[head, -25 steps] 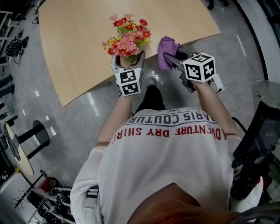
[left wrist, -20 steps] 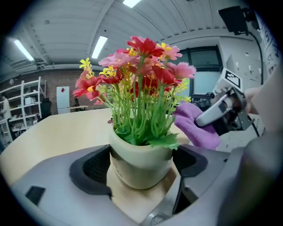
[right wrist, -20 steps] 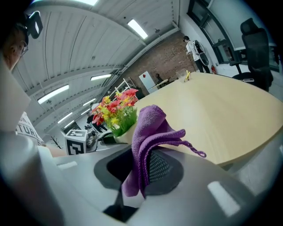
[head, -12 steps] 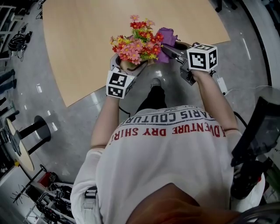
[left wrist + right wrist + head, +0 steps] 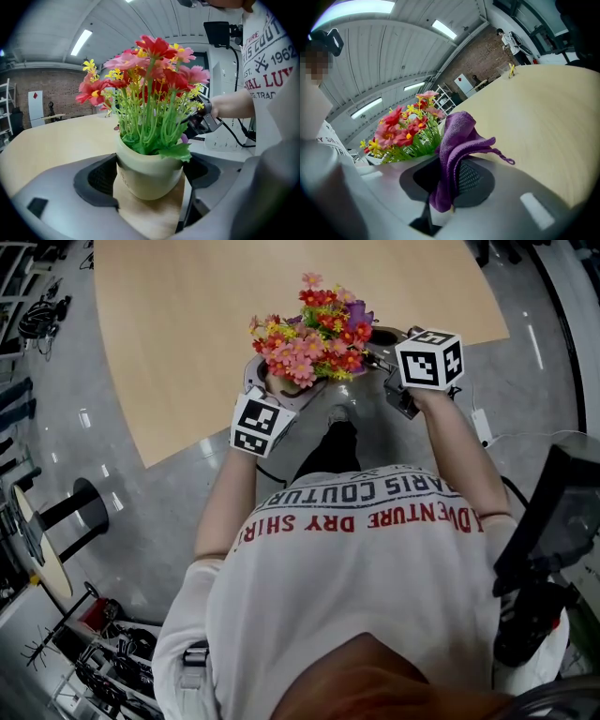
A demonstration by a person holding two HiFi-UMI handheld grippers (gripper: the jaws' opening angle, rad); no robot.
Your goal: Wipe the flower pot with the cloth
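The left gripper [image 5: 275, 390], on a forearm stretched forward, clasps the single cream flower pot [image 5: 149, 174] by its sides, one pad on each. The pot stands upright, mouth up, over the near edge of the wooden table [image 5: 187, 324]; its artificial flowers [image 5: 150, 70] rise straight from it. The right gripper [image 5: 443, 180], reaching in from the right, is clenched on one purple cloth [image 5: 457, 136], whose bunched end sticks up just beside the flowers.

left gripper [image 5: 149, 182] jaws wide, clamped on pot [image 5: 140, 164]; right gripper [image 5: 446, 180] pinched on cloth [image 5: 457, 133]; both held out front, tips close
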